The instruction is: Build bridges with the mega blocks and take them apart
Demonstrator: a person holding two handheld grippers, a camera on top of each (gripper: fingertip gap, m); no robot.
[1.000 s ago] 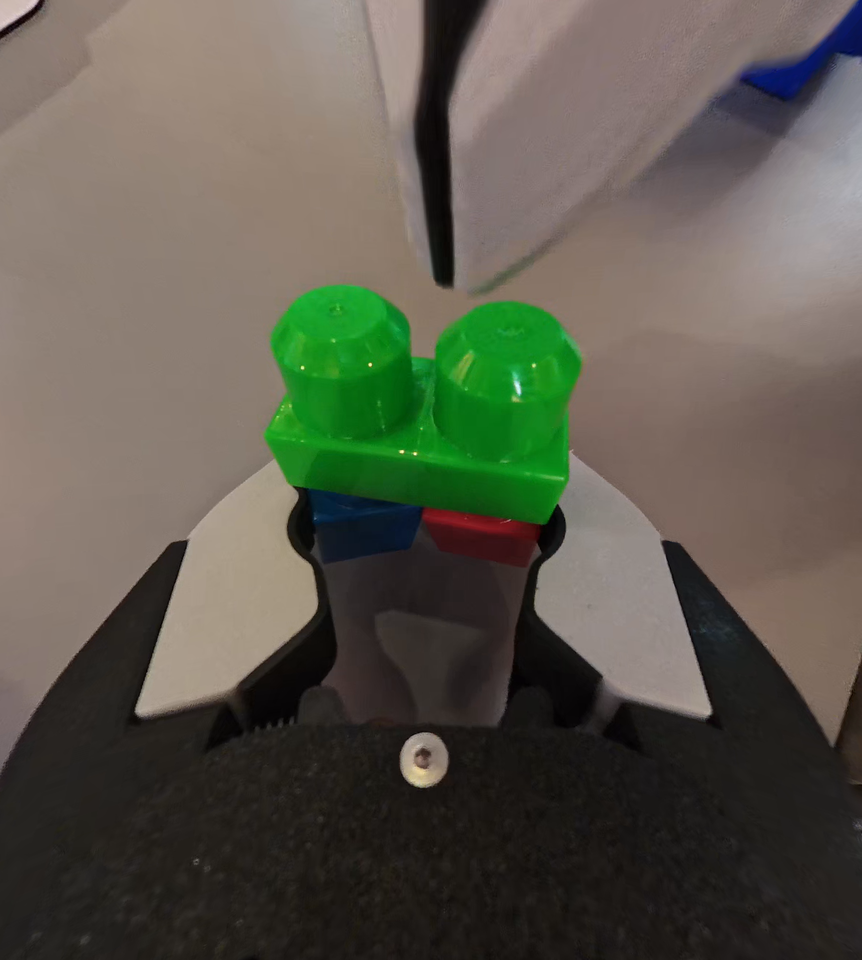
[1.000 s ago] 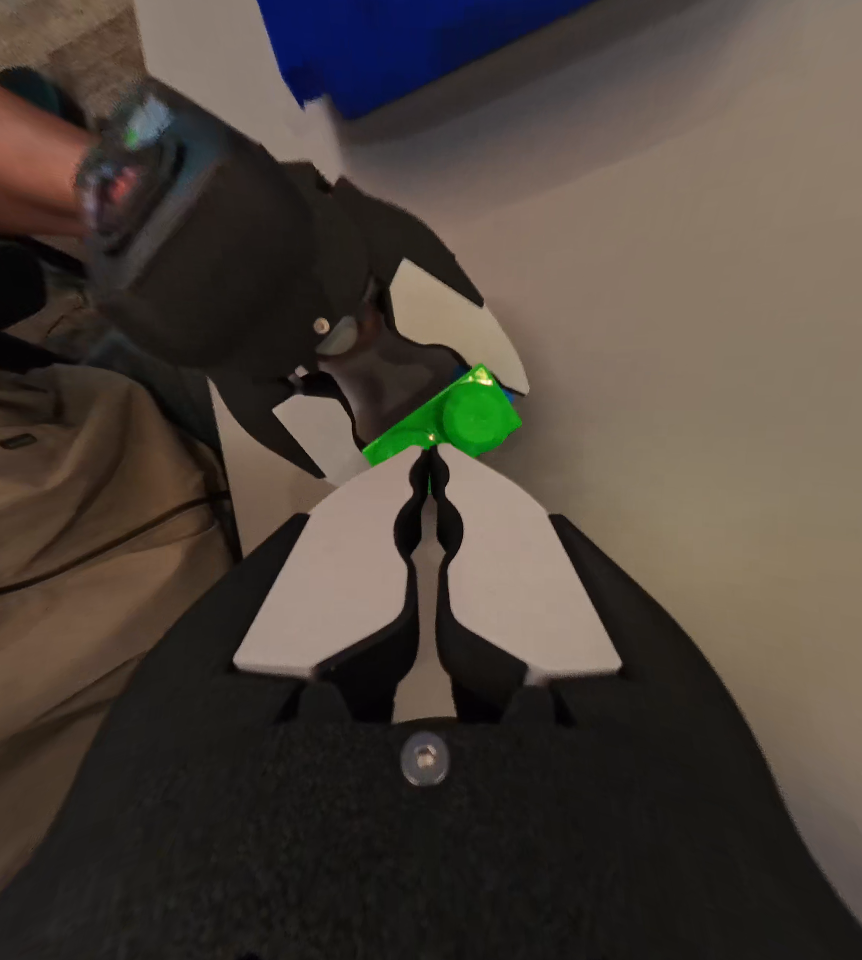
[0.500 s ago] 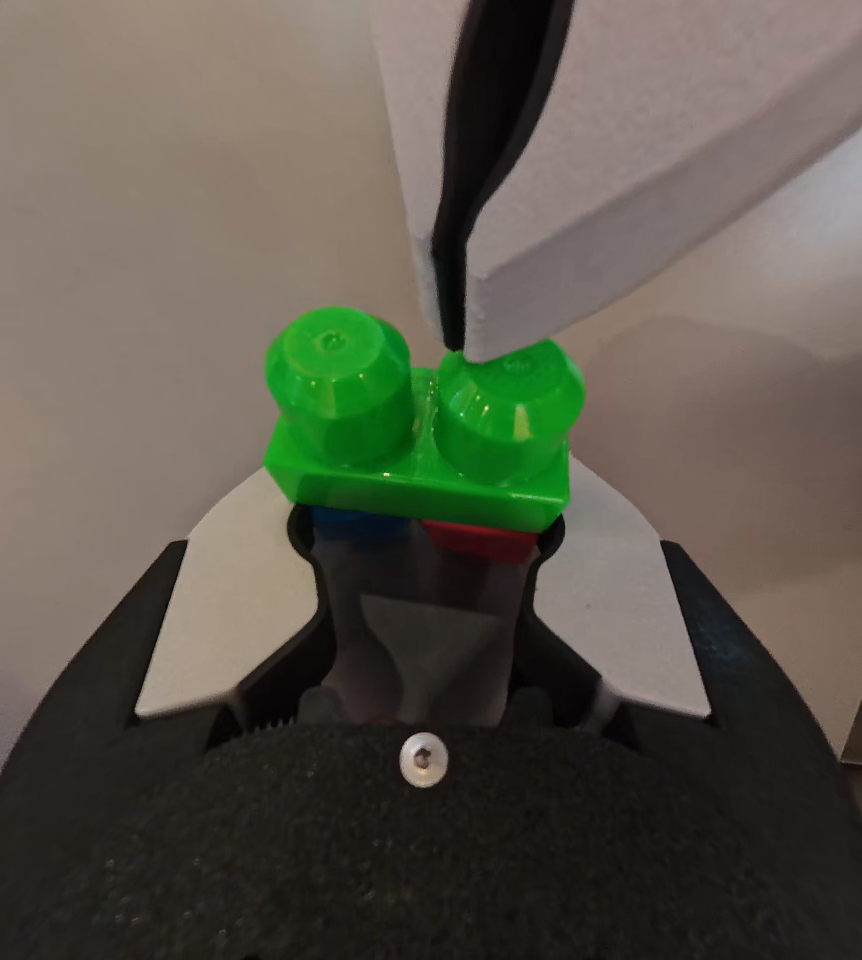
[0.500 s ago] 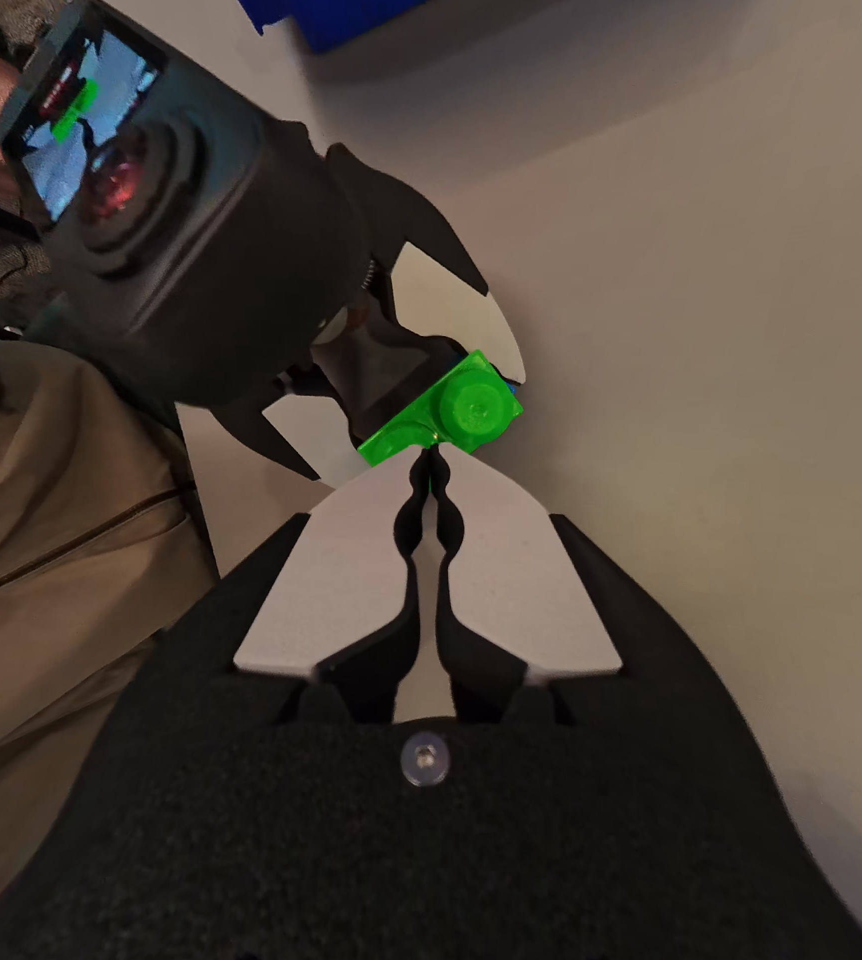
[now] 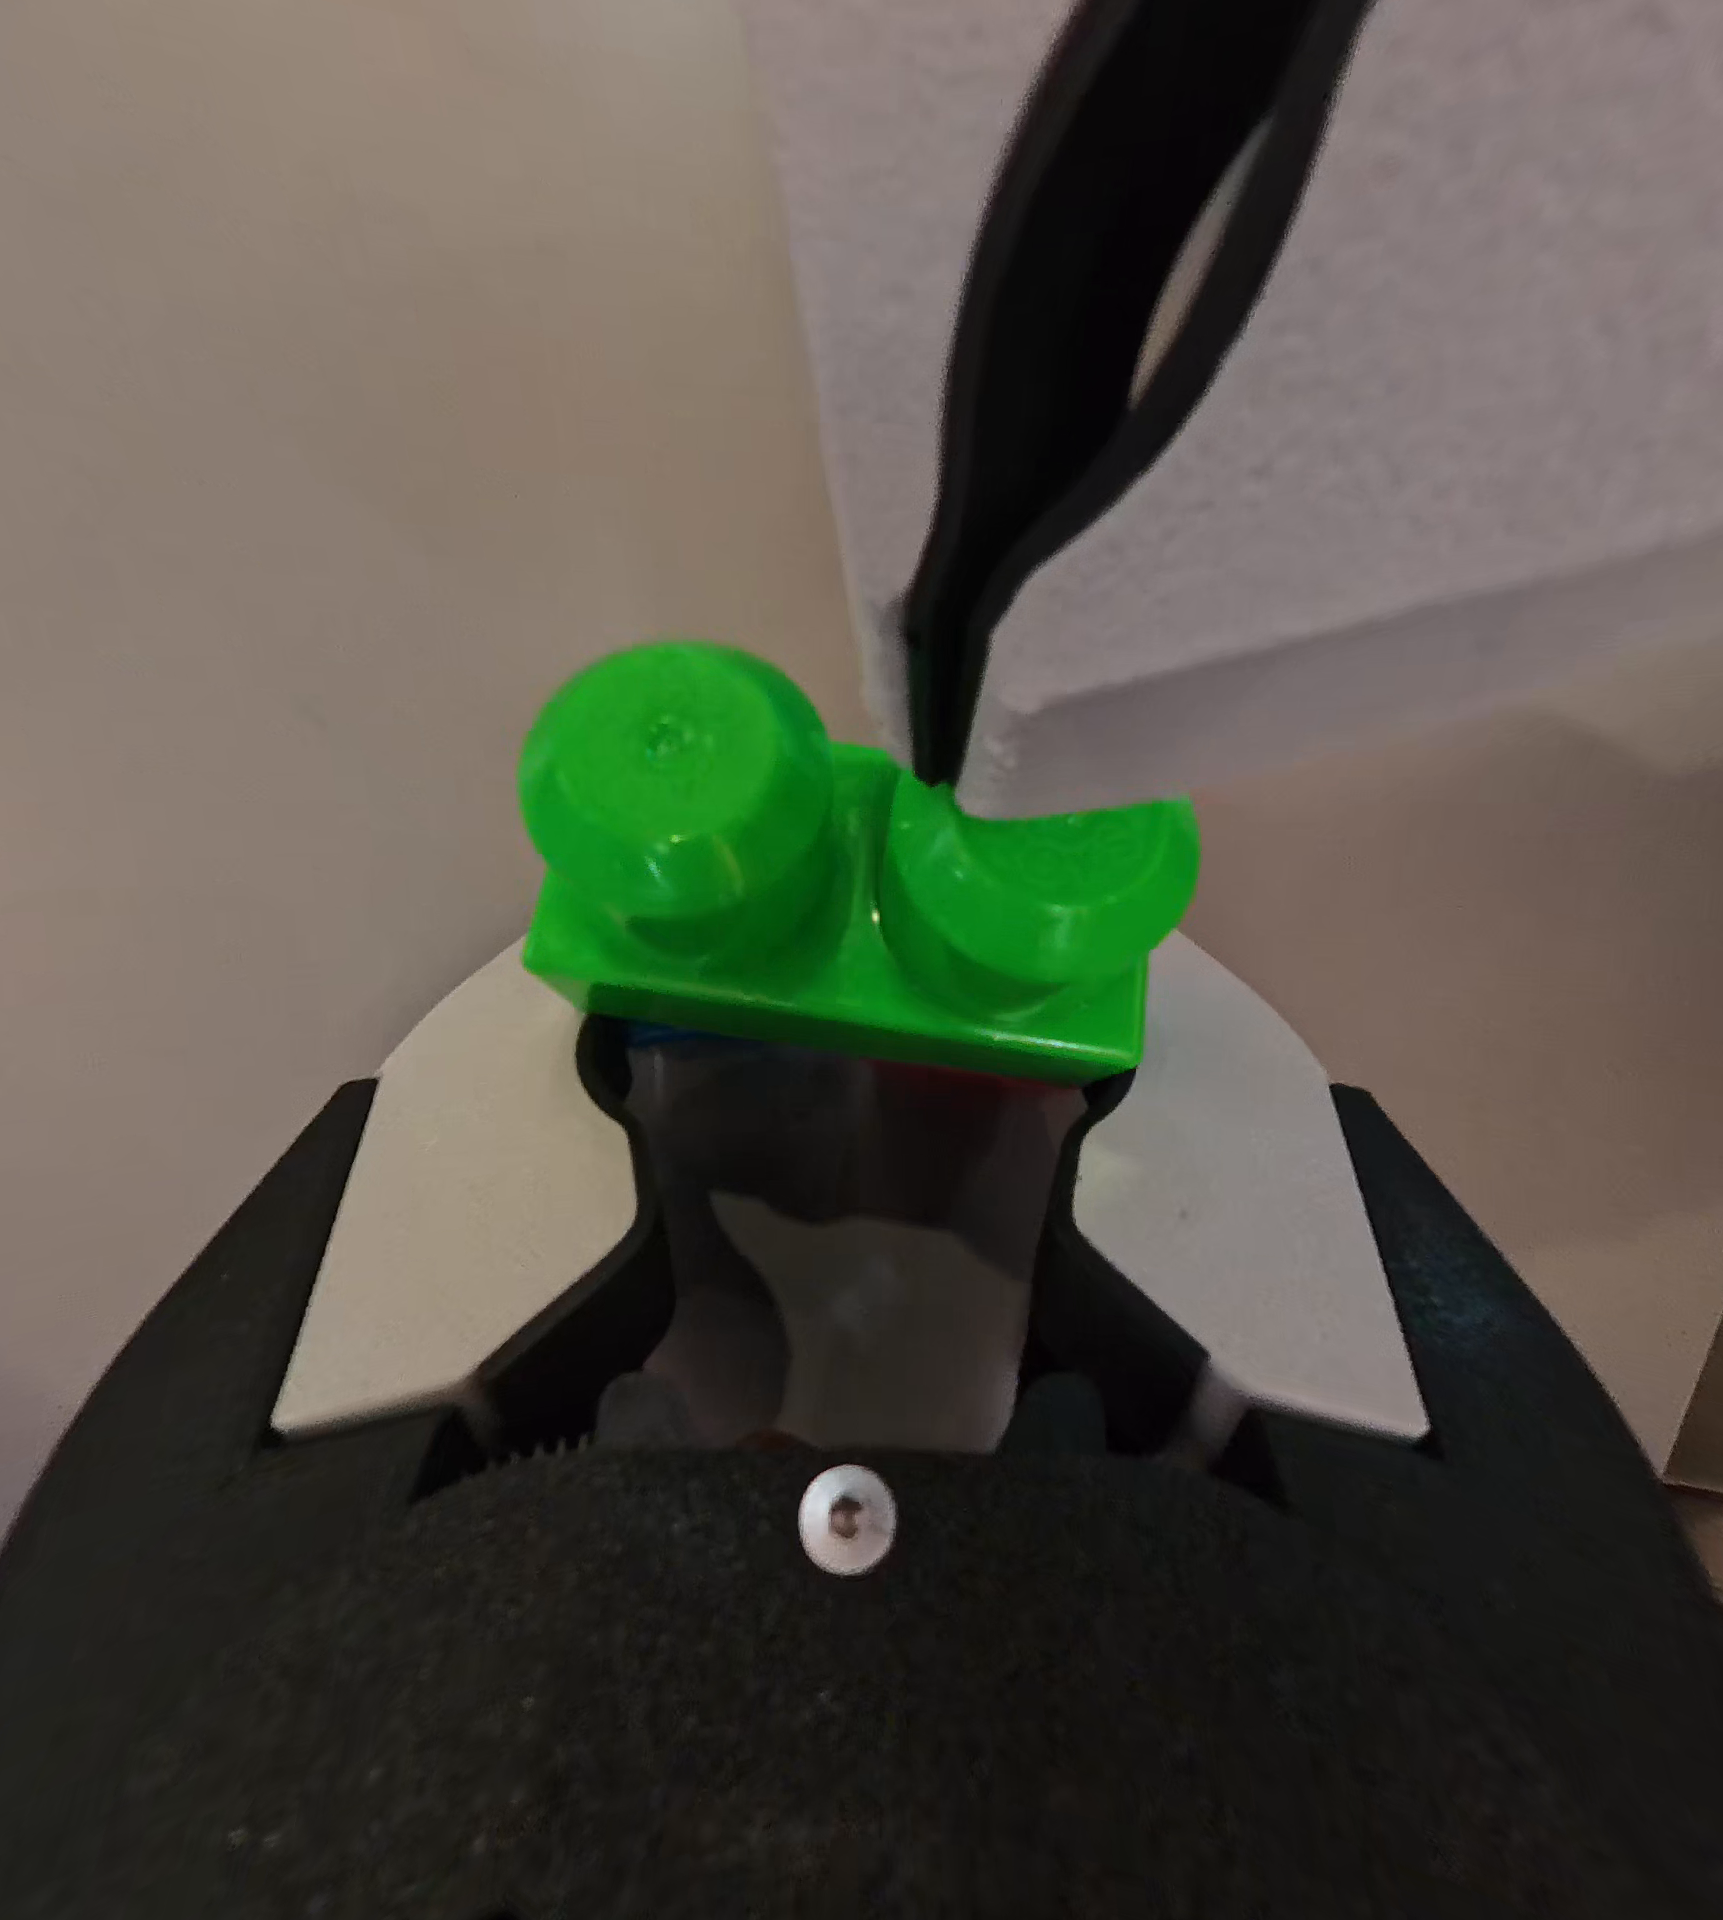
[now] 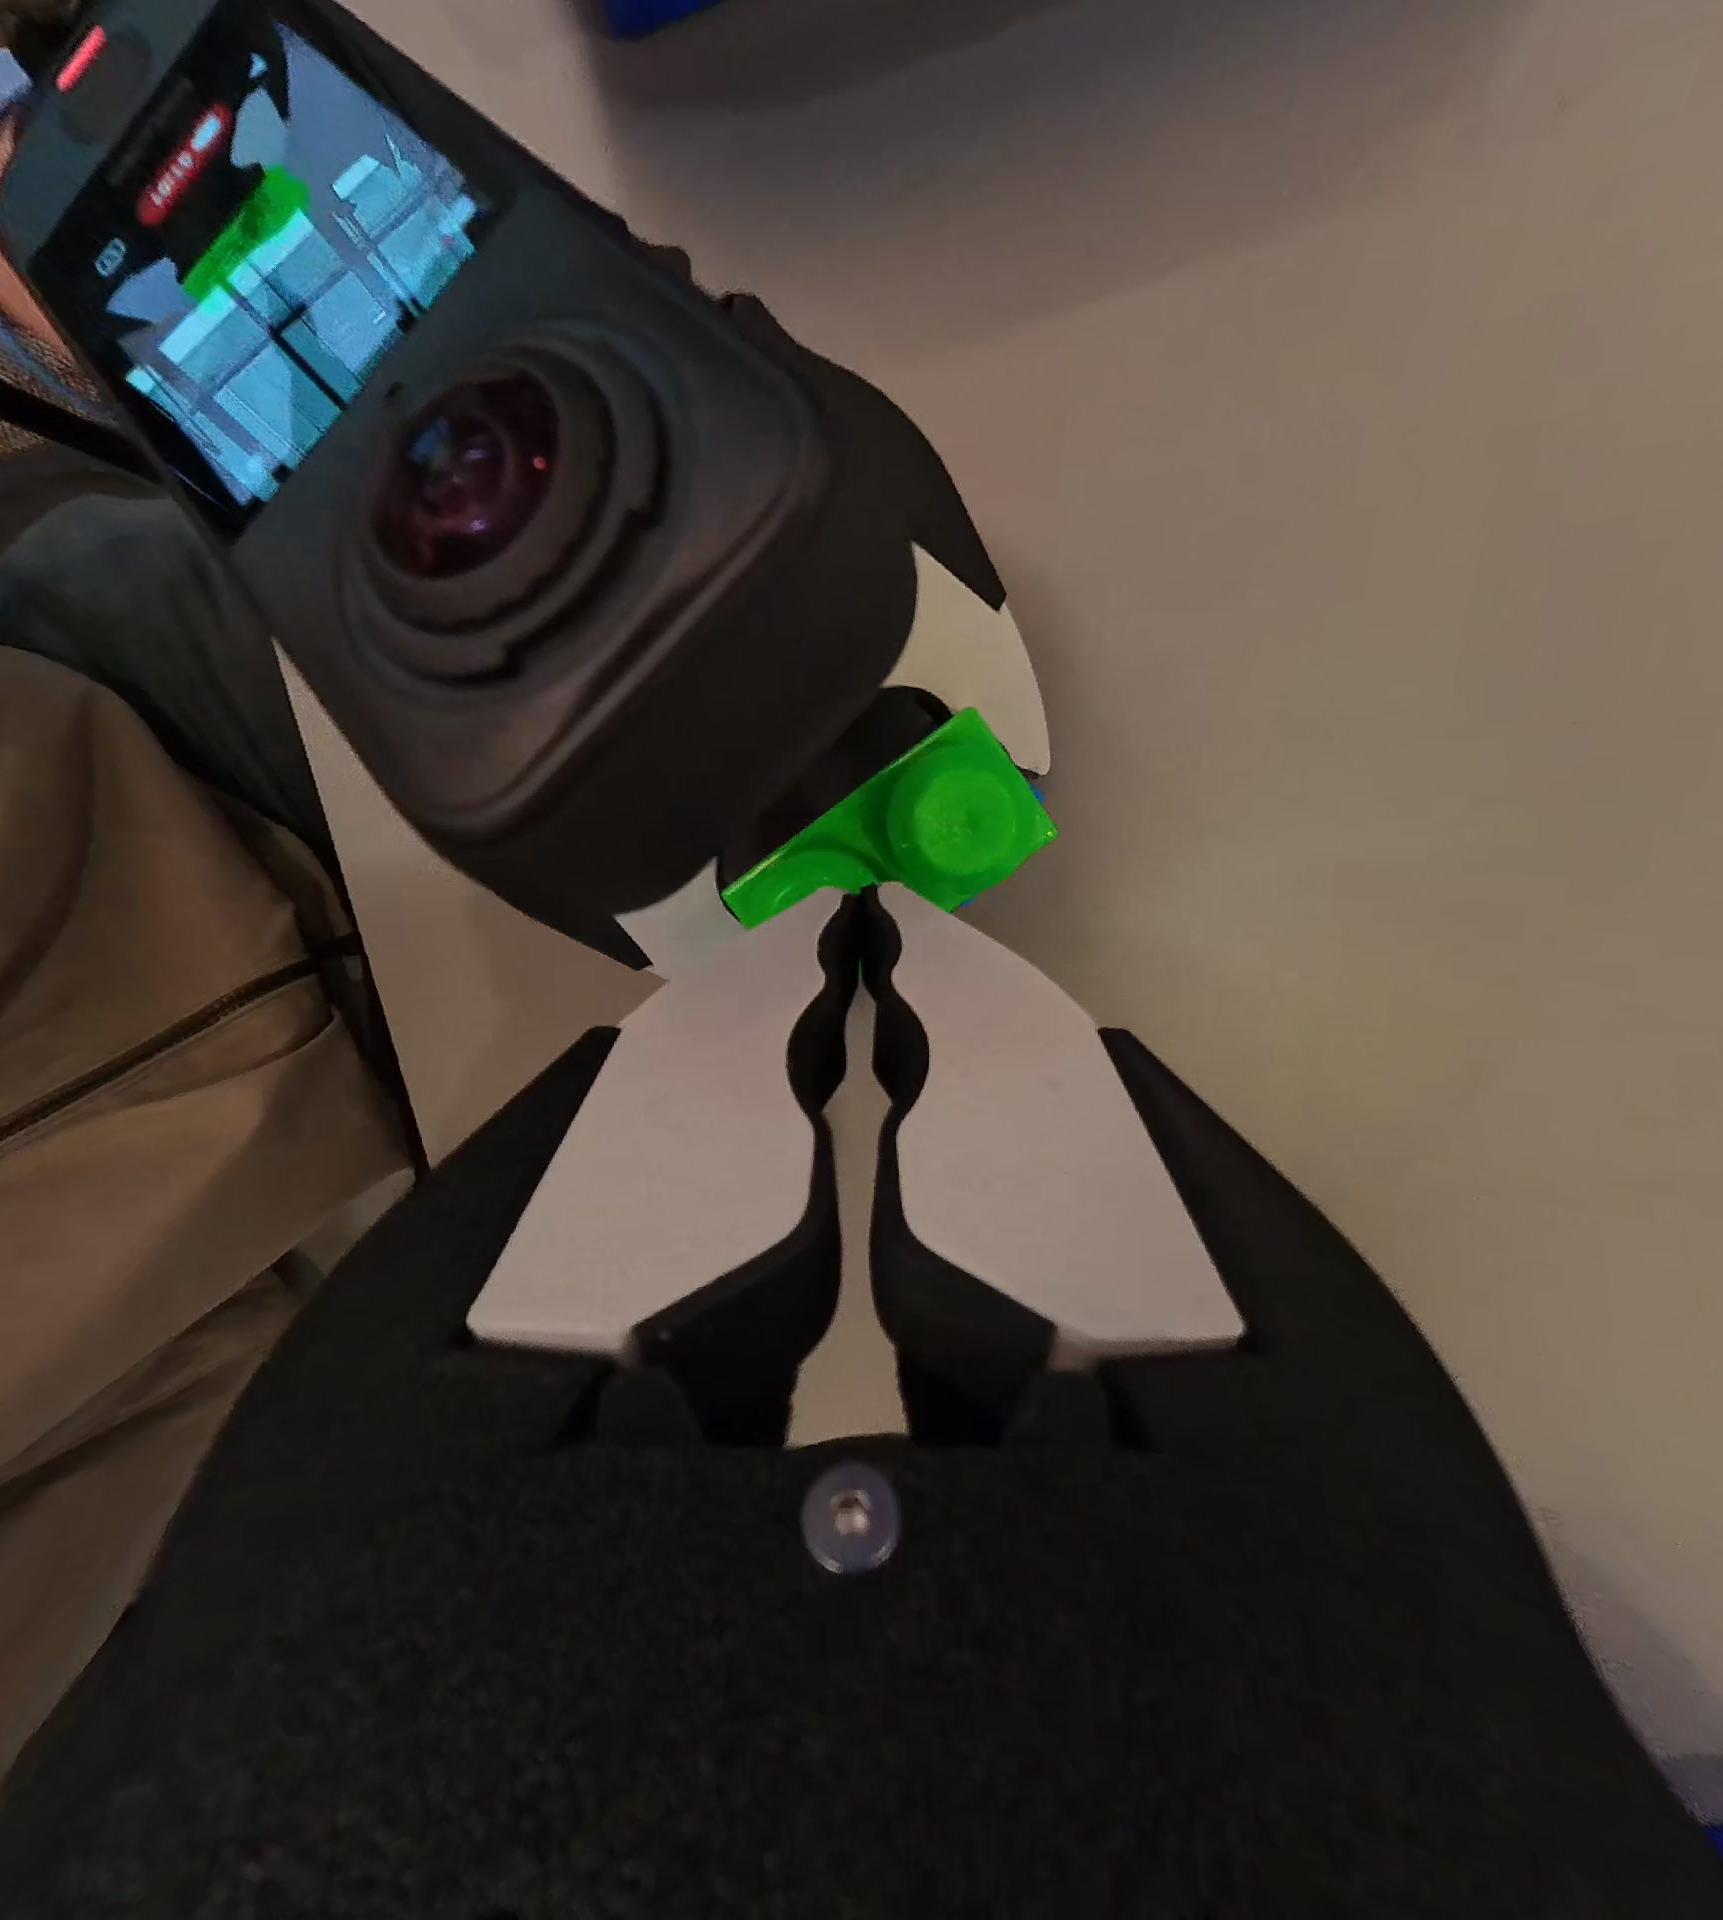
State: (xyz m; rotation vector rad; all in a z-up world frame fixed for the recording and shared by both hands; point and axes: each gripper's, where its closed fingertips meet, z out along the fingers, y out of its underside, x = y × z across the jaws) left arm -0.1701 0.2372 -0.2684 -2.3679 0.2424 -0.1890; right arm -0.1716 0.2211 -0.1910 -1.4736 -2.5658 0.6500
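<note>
Mega blocks first: a bright green translucent plastic two-stud block (image 5: 841, 935) is sitting across the tips of the left gripper (image 5: 852, 1049), w/ slivers of a blue block (image 5: 665, 1036) and a red block (image 5: 950, 1072) peeking out beneath it, blue on the left, red on the right. The left gripper's white fingers (image 5: 483, 1195) are spread to about the green block's width and clamping the small stack between them, held up above the pale tabletop (image 5: 265, 468).

The right gripper (image 6: 855, 904) is reaching in from the far side in the left wrist view, its two white fingers (image 6: 691, 1164) pressed nearly together, tips touching the green block at its right-hand stud (image 5: 1033, 894). Whether those tips are pinching the stud's edge or just pressing on it, can't tell (only a thin dark slit shows between the black pads).

In the right wrist view the green block is lying just beyond the right gripper's tips, tilted, one stud facing the lens, a bit of blue showing at its far-right corner. The left gripper's black action camera (image 6: 483, 468) is filling the upper left, screen lit. A person's tan jacket (image 6: 88, 1039) is occupying the left edge. A blue object (image 6: 649, 16) is sitting at the far edge of the table, blurred.
</note>
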